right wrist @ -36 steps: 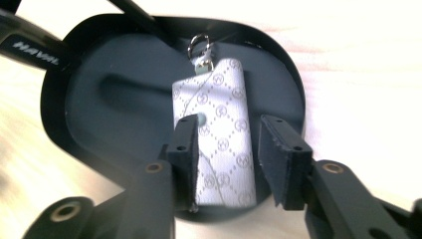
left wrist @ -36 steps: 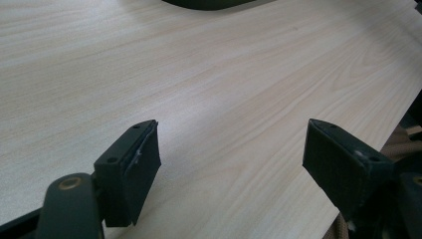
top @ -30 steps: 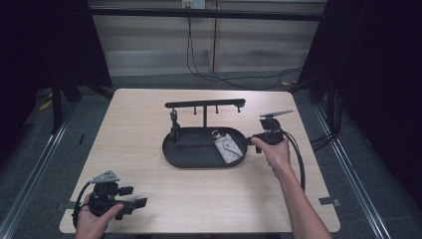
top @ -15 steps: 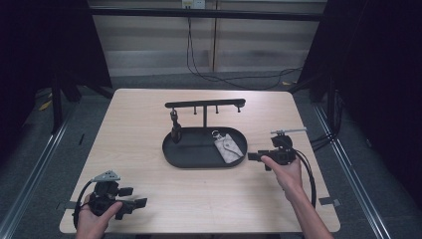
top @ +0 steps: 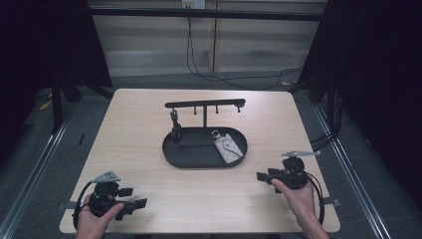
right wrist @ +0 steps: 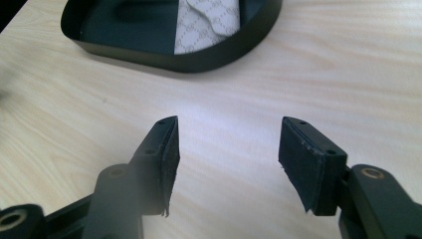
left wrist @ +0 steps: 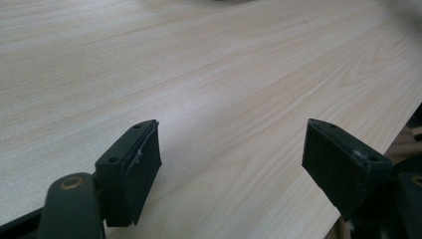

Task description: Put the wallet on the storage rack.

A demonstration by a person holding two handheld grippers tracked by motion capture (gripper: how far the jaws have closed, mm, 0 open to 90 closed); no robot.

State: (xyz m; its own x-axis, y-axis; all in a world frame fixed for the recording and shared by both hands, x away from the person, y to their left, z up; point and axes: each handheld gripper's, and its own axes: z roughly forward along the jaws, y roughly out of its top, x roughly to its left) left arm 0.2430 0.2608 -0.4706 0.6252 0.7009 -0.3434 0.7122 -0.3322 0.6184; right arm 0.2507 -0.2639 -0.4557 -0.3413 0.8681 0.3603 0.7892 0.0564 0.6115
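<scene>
Desk (top: 149, 129) edge lies close, so either spread, empty tool, left (top: 137, 203) or right (top: 261, 176), could be knocked off if nudged.

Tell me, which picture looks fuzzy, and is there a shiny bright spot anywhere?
In the right gripper view the left finger looks smeared and soft at its base, while the black tray and the patterned pouch stay fairly sharp. In both gripper views a pale glare patch lies on the table between the jaws. In the high view the surroundings are dark and the tabletop evenly lit.
</scene>
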